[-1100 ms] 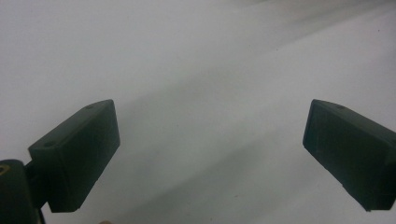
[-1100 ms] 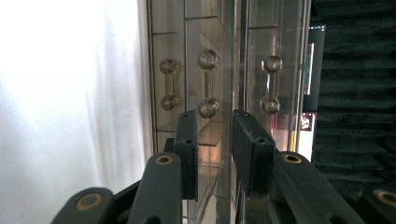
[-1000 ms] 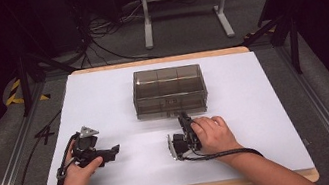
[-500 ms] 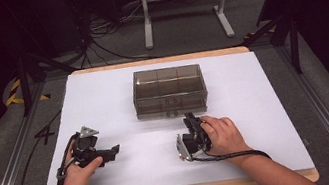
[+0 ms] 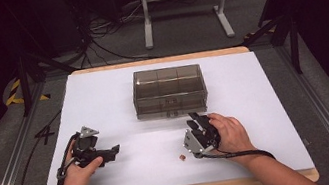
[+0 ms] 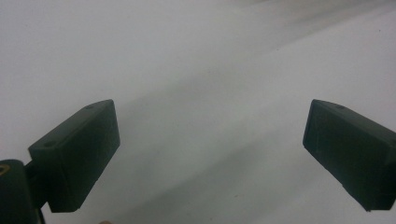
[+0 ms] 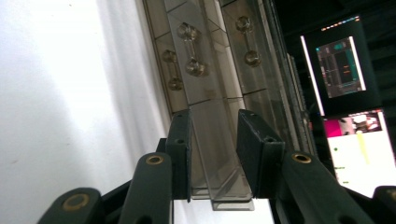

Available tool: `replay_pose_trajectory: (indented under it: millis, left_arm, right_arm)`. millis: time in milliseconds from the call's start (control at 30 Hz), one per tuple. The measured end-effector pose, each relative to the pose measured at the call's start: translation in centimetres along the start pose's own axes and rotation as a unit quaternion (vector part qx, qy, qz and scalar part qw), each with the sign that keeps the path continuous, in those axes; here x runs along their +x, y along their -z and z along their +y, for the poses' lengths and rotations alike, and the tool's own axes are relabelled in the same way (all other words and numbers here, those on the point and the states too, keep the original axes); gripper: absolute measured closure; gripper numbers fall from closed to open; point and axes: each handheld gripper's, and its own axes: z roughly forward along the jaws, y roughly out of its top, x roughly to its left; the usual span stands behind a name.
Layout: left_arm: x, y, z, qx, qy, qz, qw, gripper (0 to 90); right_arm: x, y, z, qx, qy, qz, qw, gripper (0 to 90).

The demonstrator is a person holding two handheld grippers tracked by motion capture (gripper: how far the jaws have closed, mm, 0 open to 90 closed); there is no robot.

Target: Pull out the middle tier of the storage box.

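Near the middle of the white table (image 5: 263,86) sits a see-through box (image 5: 169,91) with small drawers. It is dark and smoky, and walls split its top into little rooms. Round knobs (image 7: 191,46) stick out on the drawer fronts, as the right gripper view shows. Just in front of the box, toward the person, is the right gripper (image 5: 197,126). The right hand (image 5: 227,132) holds it tipped on its side, pointing at the box. Its jaws are partly open and have just been opening a bit more. In the right gripper view (image 7: 212,140), the box shows in the gap between the two black jaws, but they do not press on it, and nothing is held. A tiny brown thing (image 5: 181,158) lies on the table beside this gripper, on the person's side. It is too small to tell what it is. Well off to the left, the left hand (image 5: 76,170) holds the left gripper (image 5: 114,151) low over the table. Its jaws stand wide apart in the left gripper view (image 6: 210,154), with only white table between them. Screens (image 7: 341,65) glow in the dark behind the box.
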Motion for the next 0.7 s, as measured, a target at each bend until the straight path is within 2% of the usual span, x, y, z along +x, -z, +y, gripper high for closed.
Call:
replay_pose_trajectory:
  millis: [200,300,367,500,600,700]
  left_arm:
    - [0.0,0.0,0.0,0.000,0.000,-0.002,1.0000,4.5]
    - [0.0,0.0,0.0,0.002,-0.002,-0.001,1.0000,4.5]
    - [0.0,0.0,0.0,0.003,-0.003,-0.001,1.0000,4.5]
    - [0.0,0.0,0.0,0.002,-0.002,-0.002,1.0000,4.5]
    - [0.0,0.0,0.0,0.002,-0.002,-0.002,1.0000,4.5]
    - [0.0,0.0,0.0,0.002,-0.002,-0.002,1.0000,4.5]
  right_arm:
    - [-0.8,0.3,-0.7,-0.013,-0.036,0.034,0.9987,66.9]
    - [-1.3,0.4,-1.0,-0.017,-0.059,0.054,0.9967,66.6]
    - [-1.6,0.5,-1.2,-0.019,-0.071,0.058,0.9956,65.9]
    - [-2.3,0.7,-1.5,-0.025,-0.099,0.076,0.9919,66.4]
    - [-2.6,0.8,-1.6,-0.030,-0.105,0.079,0.9909,66.1]
    - [-3.1,0.9,-1.8,-0.038,-0.125,0.098,0.9865,66.1]
